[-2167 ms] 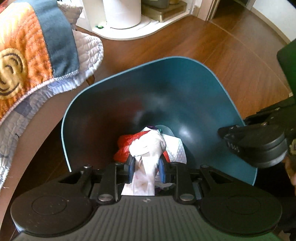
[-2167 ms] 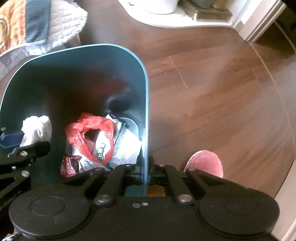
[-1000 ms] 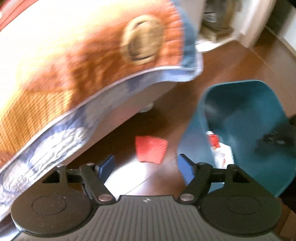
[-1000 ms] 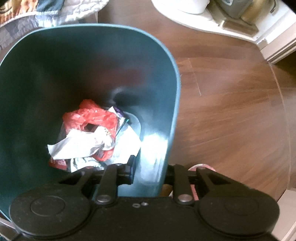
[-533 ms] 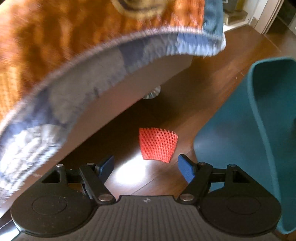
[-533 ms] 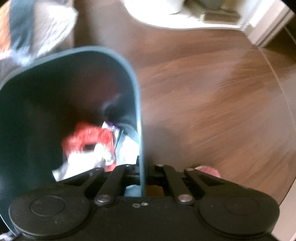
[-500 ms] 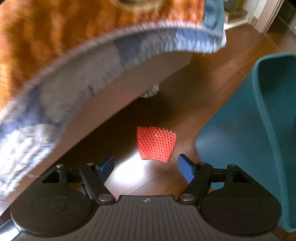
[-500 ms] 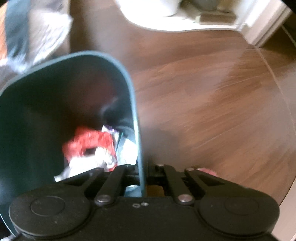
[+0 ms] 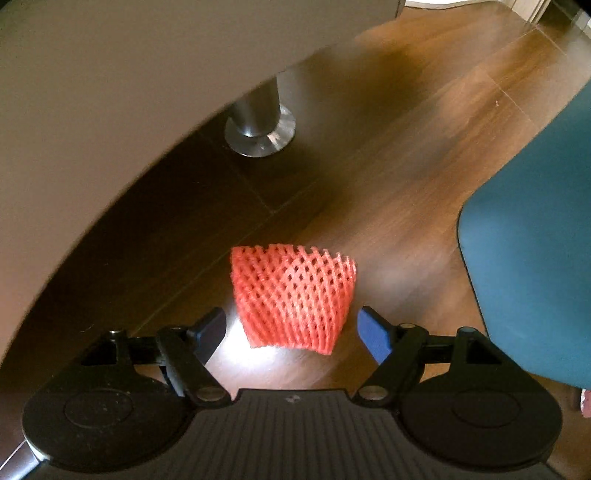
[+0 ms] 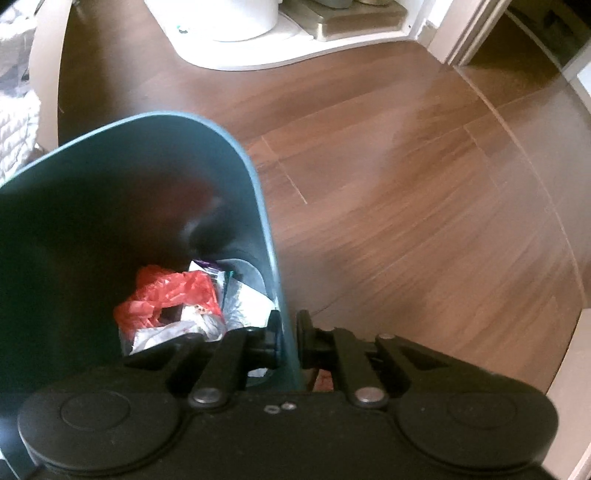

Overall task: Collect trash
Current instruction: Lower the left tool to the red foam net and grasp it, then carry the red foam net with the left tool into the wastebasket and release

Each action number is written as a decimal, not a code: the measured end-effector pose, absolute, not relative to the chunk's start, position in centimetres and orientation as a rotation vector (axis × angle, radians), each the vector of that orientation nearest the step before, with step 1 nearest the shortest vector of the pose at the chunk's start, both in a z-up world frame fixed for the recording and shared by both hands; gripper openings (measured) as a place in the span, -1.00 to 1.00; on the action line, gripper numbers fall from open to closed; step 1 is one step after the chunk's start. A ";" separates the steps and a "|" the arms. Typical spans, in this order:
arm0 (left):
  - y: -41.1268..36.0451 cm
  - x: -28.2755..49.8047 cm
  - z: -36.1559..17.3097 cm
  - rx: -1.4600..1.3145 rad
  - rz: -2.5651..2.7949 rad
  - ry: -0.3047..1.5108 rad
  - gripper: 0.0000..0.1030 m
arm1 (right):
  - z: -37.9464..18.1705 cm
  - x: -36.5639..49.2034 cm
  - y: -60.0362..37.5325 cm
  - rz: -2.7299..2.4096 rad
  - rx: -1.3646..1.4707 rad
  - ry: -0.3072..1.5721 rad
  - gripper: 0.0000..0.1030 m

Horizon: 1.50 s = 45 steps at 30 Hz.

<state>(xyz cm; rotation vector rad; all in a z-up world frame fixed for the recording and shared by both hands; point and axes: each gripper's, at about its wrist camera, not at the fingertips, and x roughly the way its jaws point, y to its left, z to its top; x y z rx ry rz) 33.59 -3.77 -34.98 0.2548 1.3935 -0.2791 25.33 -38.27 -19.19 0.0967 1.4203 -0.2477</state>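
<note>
A red foam mesh sleeve (image 9: 293, 295) lies flat on the brown wooden floor. My left gripper (image 9: 291, 317) points down just over it. Its jaws are wide and still opening, one blue pad on each side of the sleeve's near edge, neither touching it. The teal trash bin (image 9: 535, 258) stands to the right of the sleeve. In the right wrist view my right gripper (image 10: 288, 332) clamps the bin's near rim wall (image 10: 286, 332), jaws easing slightly. Inside the bin lie a red plastic bag (image 10: 173, 295), white paper and wrappers.
A beige furniture base (image 9: 110, 92) overhangs the floor at upper left, resting on a chrome foot (image 9: 260, 125) just beyond the sleeve. A white quilt (image 10: 14, 122) hangs left of the bin. A white curved plinth (image 10: 295, 48) and a door frame (image 10: 465, 33) lie farther off.
My left gripper has sunk toward the floor, so the sleeve now lies between its fingers and the quilt has left view. The right gripper turned with the bin rim in its grip.
</note>
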 end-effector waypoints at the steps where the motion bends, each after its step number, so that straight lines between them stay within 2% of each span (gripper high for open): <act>1: -3.8 33.9 -35.6 0.249 -0.284 1.401 0.51 | -19.2 25.4 -38.1 -0.242 0.087 1.424 -0.86; 13: -3.9 35.7 -40.7 0.210 -0.248 1.465 0.51 | -20.2 26.0 -38.9 -0.243 0.090 1.463 -0.84; 17: -3.8 35.6 -41.1 0.219 -0.234 1.463 0.44 | -20.3 26.1 -38.9 -0.246 0.096 1.470 -0.83; 20: -4.0 35.5 -41.0 0.224 -0.231 1.453 0.16 | -20.4 26.1 -39.0 -0.247 0.099 1.473 -0.83; 22: -4.2 35.3 -40.6 0.231 -0.227 1.443 -0.35 | -20.4 26.2 -39.1 -0.247 0.103 1.475 -0.83; 24: -4.3 35.2 -40.2 0.233 -0.216 1.450 -0.60 | -20.5 26.2 -39.1 -0.247 0.107 1.478 -0.83; 34: -4.1 34.2 -35.8 0.229 -0.179 1.425 -0.64 | -20.4 25.6 -38.2 -0.231 0.076 1.461 -0.90; 45: -3.1 31.7 -25.2 0.272 -0.167 1.307 -0.64 | -18.0 24.3 -33.4 -0.168 -0.095 1.407 -0.96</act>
